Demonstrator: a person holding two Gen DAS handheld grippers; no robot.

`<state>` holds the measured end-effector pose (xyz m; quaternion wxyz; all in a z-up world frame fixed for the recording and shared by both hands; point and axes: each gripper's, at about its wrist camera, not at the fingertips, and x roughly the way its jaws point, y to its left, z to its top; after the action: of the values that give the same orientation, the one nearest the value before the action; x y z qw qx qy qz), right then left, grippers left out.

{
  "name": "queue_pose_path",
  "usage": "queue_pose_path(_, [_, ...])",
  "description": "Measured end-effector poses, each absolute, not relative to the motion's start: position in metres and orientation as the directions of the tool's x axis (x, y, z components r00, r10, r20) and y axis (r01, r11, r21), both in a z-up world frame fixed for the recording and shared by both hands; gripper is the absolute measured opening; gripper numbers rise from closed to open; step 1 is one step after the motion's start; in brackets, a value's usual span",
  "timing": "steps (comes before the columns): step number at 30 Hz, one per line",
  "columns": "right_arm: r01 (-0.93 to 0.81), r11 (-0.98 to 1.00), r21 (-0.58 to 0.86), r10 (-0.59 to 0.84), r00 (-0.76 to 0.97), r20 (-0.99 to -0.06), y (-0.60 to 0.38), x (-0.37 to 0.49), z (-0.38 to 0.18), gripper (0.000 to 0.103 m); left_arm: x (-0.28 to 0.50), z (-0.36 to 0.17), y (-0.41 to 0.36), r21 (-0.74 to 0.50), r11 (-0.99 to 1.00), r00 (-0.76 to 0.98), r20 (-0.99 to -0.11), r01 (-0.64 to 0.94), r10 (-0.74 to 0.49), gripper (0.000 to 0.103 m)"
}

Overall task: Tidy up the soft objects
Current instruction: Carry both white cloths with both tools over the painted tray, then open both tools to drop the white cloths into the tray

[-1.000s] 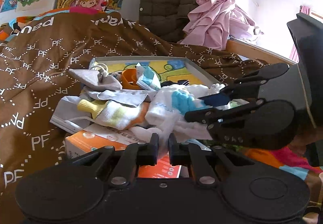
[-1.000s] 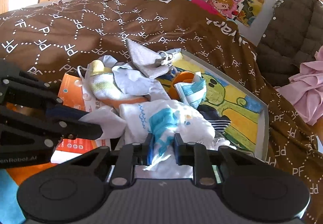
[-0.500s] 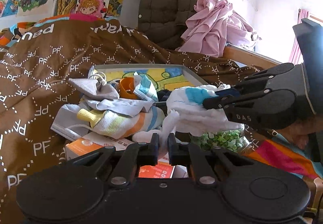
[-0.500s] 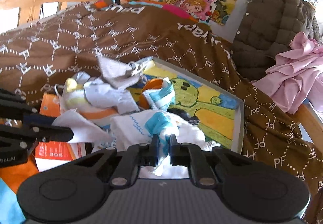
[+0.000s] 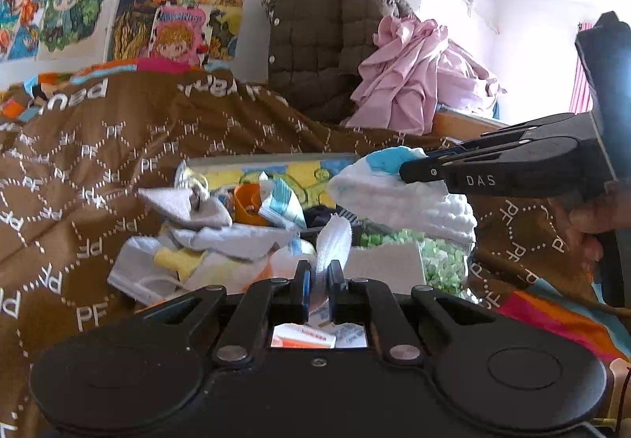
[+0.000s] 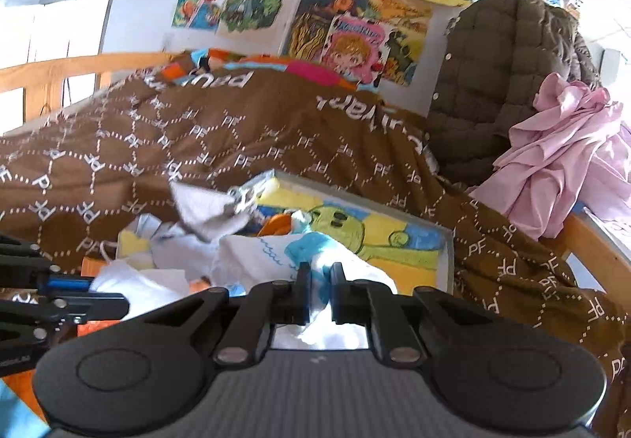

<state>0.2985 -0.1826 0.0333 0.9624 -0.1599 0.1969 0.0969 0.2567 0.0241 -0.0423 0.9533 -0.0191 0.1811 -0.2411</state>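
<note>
My right gripper (image 6: pixel 319 278) is shut on a white sock with a blue patch (image 6: pixel 272 254) and holds it above the pile. In the left wrist view the same sock (image 5: pixel 394 197) hangs from the right gripper (image 5: pixel 404 167) at the right. My left gripper (image 5: pixel 319 276) is shut on a strip of white fabric (image 5: pixel 335 236) that stands up between its fingers. I cannot tell whether this strip is part of the same sock. The right wrist view shows the left gripper (image 6: pixel 124 306) at the left edge with the white fabric (image 6: pixel 138 282) at its tips.
A heap of socks lies on a brown quilt (image 5: pixel 98 146): a grey one (image 5: pixel 185 205), a yellow-and-white one (image 5: pixel 177 260), a blue-striped one (image 5: pixel 284 201), beside an orange cup (image 5: pixel 246 201). Behind stands a painted tray (image 6: pixel 394 240). A bag of green beads (image 5: pixel 437 260) and an orange box (image 5: pixel 303 337) lie below.
Both grippers have risen, the right one more. The right jaws have closed on the white-and-blue sock and lifted it off the heap, uncovering the bag of green beads.
</note>
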Motion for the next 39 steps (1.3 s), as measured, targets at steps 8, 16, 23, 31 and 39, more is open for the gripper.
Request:
queue_pose_path(8, [-0.205, 0.956, -0.208, 0.129, 0.936, -0.328, -0.207, 0.327, 0.048, 0.010, 0.253, -0.028, 0.028, -0.135, 0.895, 0.851, -0.278, 0.425, -0.446, 0.008])
queue_pose_path(16, [-0.158, 0.979, -0.131, 0.106, 0.936, -0.337, -0.242, 0.384, 0.036, 0.010, 0.303, 0.009, 0.001, -0.126, 0.901, 0.879, -0.202, 0.414, -0.432, 0.008])
queue_pose_path(23, [-0.098, 0.995, -0.003, 0.089, 0.912, -0.400, -0.283, 0.419, 0.008, 0.010, 0.389, 0.016, -0.042, -0.200, 0.895, 0.876, -0.206, 0.398, -0.436, 0.008])
queue_pose_path(31, [-0.095, 0.991, 0.093, 0.126, 0.888, -0.442, -0.307, 0.435, -0.007, 0.010, 0.460, -0.011, -0.075, -0.350, 0.880, 0.829, -0.345, 0.322, -0.440, 0.008])
queue_pose_path(39, [-0.099, 0.991, 0.087, 0.129, 0.865, -0.484, -0.305, 0.434, -0.017, 0.012, 0.476, -0.032, -0.085, -0.374, 0.886, 0.774, -0.461, 0.273, -0.433, 0.009])
